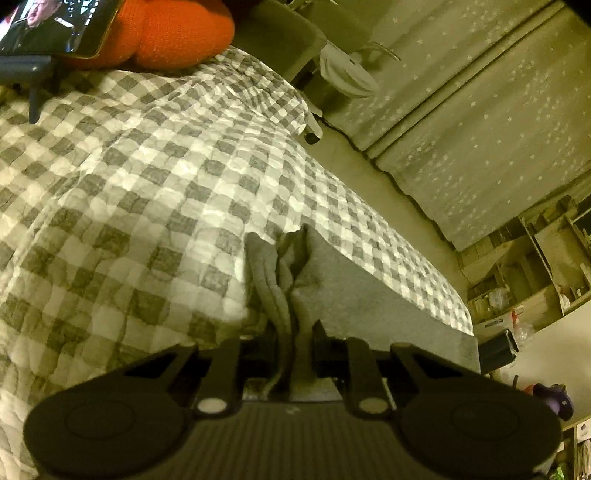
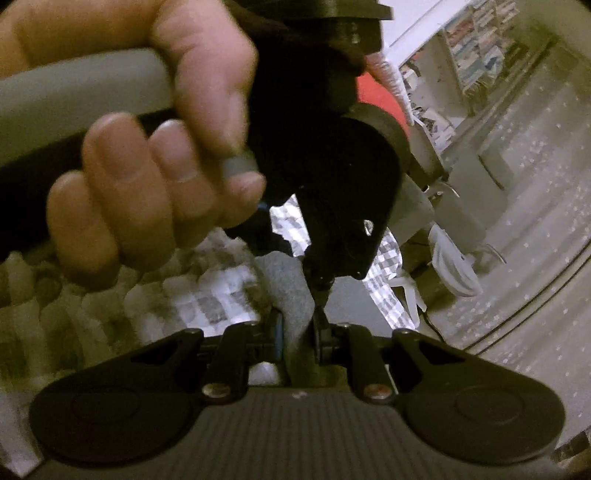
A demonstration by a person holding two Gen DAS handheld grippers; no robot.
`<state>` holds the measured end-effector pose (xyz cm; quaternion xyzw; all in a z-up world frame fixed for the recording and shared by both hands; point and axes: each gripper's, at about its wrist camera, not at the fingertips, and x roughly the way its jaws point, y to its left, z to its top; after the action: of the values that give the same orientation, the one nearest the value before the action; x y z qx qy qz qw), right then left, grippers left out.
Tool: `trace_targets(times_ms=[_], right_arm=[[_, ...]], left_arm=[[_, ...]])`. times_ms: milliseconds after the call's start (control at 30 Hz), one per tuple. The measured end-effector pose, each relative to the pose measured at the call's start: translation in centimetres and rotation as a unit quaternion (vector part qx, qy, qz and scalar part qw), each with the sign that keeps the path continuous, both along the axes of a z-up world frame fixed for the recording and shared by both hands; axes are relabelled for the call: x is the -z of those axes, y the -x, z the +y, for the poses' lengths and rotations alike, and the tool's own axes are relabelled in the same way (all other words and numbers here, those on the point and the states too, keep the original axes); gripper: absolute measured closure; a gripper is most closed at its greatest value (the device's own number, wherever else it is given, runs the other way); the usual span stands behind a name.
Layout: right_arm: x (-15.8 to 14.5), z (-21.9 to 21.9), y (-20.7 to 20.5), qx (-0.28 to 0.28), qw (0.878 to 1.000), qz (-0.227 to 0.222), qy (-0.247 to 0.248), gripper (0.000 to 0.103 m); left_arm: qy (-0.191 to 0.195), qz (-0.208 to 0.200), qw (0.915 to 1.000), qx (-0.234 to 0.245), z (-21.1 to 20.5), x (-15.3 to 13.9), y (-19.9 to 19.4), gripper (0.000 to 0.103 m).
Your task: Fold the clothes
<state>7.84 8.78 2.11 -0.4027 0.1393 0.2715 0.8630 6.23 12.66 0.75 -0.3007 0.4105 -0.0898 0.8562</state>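
A grey garment (image 1: 343,291) is bunched between the fingers of my left gripper (image 1: 294,343), which is shut on it; a flat taut part stretches off to the right above the checked bed. In the right wrist view my right gripper (image 2: 298,332) is shut on another part of the grey garment (image 2: 291,288). Close in front of it is the other gripper's black body (image 2: 325,147), held by a person's hand (image 2: 155,147) around a grey handle (image 2: 74,92).
A grey-and-white checked quilt (image 1: 147,166) covers the bed. An orange cushion (image 1: 173,33) and a tablet on a stand (image 1: 55,26) sit at its far end. Star-patterned curtains (image 1: 480,110), a white chair (image 1: 343,74) and cluttered shelves (image 1: 535,266) lie beyond the bed's right edge.
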Motion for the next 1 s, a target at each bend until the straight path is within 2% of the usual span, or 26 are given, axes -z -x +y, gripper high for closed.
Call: trace_targets(times_ms=[300,567,767,900,1000], right_arm=[[-0.7,-1.5,-0.2,0.0,0.999,0.042,-0.019,0.083],[-0.5,-3.0,0.0,0.009,0.998,0.053,-0.02,0.069],[-0.3,-4.1,0.1,0.017,0.998,0.06,-0.019,0.066],[-0.4,-5.9,-0.1,0.026,0.997,0.072,-0.013,0.061],[-0.2,-8.3,-0.8,0.045,0.997,0.067,0.017,0.058]], left_arm=[[-0.018,-0.003,0.9998,-0.002,-0.3,0.0,0.2,0.086],[-0.022,-0.002,0.9997,-0.002,-0.4,-0.1,0.2,0.085],[-0.019,0.003,0.9998,-0.004,-0.4,-0.1,0.3,0.085],[-0.017,0.006,0.9998,-0.006,-0.3,-0.1,0.3,0.085],[-0.02,0.008,0.9998,-0.006,-0.3,0.0,0.4,0.085]])
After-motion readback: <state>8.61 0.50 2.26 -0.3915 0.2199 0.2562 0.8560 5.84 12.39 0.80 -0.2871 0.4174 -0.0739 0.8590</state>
